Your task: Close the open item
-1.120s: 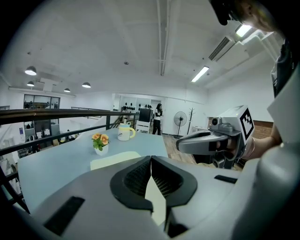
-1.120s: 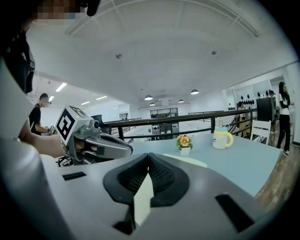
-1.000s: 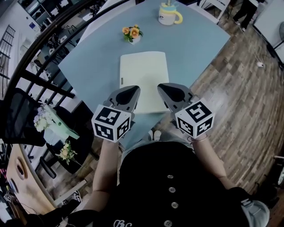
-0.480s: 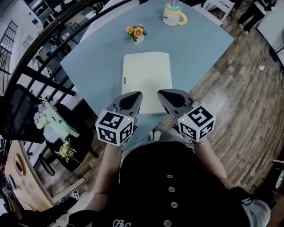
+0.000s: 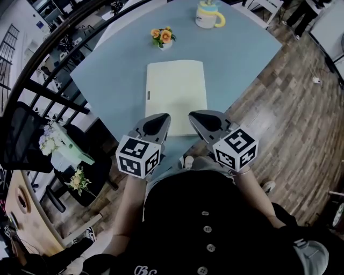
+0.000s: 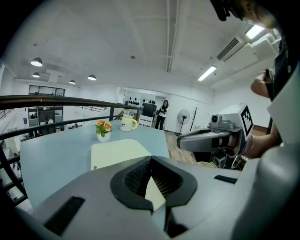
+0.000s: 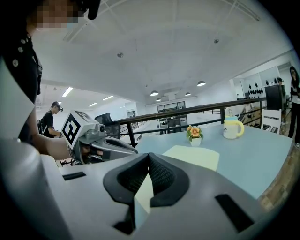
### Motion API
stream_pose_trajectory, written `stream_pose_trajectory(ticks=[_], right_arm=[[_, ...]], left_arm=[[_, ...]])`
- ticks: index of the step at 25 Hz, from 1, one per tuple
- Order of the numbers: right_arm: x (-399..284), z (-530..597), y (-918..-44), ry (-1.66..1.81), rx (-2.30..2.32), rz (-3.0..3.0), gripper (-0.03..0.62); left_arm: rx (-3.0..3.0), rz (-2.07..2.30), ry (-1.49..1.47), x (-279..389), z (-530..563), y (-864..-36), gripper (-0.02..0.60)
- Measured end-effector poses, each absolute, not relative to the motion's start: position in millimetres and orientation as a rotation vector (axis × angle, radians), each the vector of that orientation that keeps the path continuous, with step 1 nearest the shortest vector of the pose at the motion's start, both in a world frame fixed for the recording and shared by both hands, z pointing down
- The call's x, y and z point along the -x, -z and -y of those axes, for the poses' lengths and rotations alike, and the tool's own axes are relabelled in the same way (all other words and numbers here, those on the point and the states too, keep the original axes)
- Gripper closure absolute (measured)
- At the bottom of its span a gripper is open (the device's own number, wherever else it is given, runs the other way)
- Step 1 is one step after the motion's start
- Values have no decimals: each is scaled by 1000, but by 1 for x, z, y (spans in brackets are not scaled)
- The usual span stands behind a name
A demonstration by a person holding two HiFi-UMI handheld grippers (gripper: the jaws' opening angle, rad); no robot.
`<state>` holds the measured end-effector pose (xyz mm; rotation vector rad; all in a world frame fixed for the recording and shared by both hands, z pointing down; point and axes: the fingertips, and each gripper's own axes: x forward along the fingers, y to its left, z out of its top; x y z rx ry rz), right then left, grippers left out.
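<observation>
- The pale yellow folder (image 5: 176,96) lies flat and closed on the blue table (image 5: 236,59).
- Your left gripper (image 5: 159,119) and right gripper (image 5: 200,119) hang side by side at the folder's near edge, each with its jaws pressed together on nothing.
- Past the folder's far edge stands a small pot of orange flowers (image 5: 162,36); farther off, to its right, is a yellow-handled mug (image 5: 208,15).

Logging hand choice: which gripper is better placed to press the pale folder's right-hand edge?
Right, probably: the right gripper, shut, hovers by the folder's near right corner; the left gripper, also shut, is by its left corner.
</observation>
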<state>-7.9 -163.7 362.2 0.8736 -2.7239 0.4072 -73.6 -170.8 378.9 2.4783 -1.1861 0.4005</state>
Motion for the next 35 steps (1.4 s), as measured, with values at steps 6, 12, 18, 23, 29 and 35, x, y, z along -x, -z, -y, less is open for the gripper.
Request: stream_pose_trajectory(ticks=[6, 12, 18, 23, 29, 35], right_arm=[[7, 162, -366, -410, -883, 2708, 591], [8, 163, -376, -426, -882, 2690, 591], [11, 161, -382, -437, -875, 2681, 591], [8, 161, -381, -447, -886, 2683, 591], [5, 161, -382, -461, -898, 2677, 591], [5, 159, -384, -448, -892, 2669, 591]], left_arm=[[-2473, 1172, -440, 73, 166, -386, 562], [-2441, 1138, -421, 73, 164, -393, 563], [-2425, 1131, -440, 76, 163, -400, 563], [-2430, 1138, -456, 74, 162, -401, 563], [-2444, 1145, -476, 71, 160, -400, 563], [-2455, 1138, -491, 70, 158, -401, 563]])
